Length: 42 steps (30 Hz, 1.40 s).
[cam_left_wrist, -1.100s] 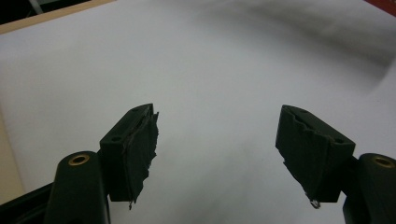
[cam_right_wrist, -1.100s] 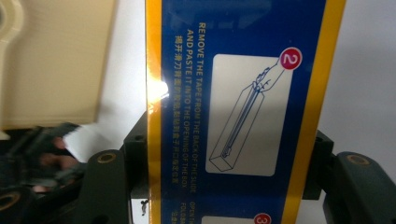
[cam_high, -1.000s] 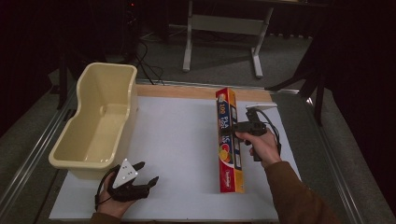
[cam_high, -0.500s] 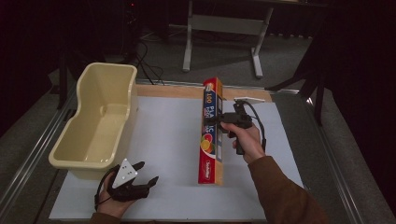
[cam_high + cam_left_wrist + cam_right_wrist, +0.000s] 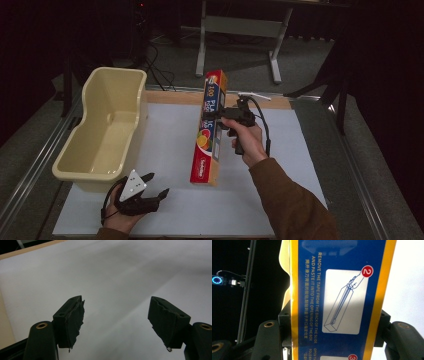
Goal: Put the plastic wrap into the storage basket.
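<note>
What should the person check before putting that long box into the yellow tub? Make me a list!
1. Right gripper clamped on the cling wrap box: ok, jaws press both sides in the right gripper view.
2. Box lifted off the white table: cannot tell whether its near end is clear.
3. Yellow tub has room: ok, nothing shows inside.
4. Box will fit lying flat: cannot tell; box and tub look similarly long.
5. Left gripper out of the way: ok, open on the table near the tub's front corner.

Left gripper [image 5: 156,186] fingers apart; right gripper [image 5: 220,121] clamped.
</note>
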{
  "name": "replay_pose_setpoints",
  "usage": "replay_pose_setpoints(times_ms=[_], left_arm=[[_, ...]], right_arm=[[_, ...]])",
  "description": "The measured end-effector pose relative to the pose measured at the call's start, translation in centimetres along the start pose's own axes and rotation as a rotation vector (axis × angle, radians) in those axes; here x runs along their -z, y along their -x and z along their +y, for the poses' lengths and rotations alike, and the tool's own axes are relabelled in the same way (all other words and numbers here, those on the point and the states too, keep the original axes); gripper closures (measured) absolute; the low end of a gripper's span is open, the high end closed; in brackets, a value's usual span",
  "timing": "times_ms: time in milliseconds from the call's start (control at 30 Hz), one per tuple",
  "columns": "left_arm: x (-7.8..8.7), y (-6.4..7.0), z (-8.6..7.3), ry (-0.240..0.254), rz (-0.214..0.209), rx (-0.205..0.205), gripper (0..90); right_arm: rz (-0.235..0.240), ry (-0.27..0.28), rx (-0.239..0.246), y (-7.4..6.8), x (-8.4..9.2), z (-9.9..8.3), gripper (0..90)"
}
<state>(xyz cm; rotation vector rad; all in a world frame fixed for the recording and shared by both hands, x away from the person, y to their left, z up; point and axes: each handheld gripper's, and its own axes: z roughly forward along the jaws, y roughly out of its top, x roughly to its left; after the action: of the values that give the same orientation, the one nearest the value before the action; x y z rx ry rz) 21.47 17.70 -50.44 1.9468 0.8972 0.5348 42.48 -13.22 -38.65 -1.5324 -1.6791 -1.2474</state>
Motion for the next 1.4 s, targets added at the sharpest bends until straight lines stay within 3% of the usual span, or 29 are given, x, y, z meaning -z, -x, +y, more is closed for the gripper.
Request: replay_pose_setpoints(times_ms=[767, 800, 833, 933, 1100, 1233, 1400], left_arm=[[0.1, 0.0, -0.1, 0.004, -0.002, 0.011, 28.1], [0.1, -0.1, -0.1, 0.003, -0.001, 0.01, 28.1], [0.1, -0.1, -0.2, 0.003, 0.0, 0.011, 28.1], [0.3, -0.1, -0.2, 0.008, 0.006, 0.014, 28.1], [0.3, -0.2, -0.3, 0.009, 0.008, 0.016, 28.1], [0.3, -0.2, -0.3, 0.007, 0.005, 0.02, 28.0], [0.3, -0.1, -0.3, 0.009, -0.006, 0.018, 27.7]], right_arm=[[0.046, 0.008, -0.004, -3.9, -5.8, 2.1, 39.3], [0.013, 0.011, 0.034, -4.6, -6.5, 2.2, 39.3], [0.013, 0.014, 0.039, -4.8, -6.7, 2.3, 39.3], [0.042, 0.023, 0.012, -5.2, -7.3, 2.8, 39.3], [0.043, 0.023, 0.013, -5.8, -8.1, 3.0, 39.3], [0.073, 0.017, -0.003, -6.3, -9.3, 2.8, 39.3], [0.06, 0.0, 0.02, -7.4, -11.0, 2.9, 39.2]])
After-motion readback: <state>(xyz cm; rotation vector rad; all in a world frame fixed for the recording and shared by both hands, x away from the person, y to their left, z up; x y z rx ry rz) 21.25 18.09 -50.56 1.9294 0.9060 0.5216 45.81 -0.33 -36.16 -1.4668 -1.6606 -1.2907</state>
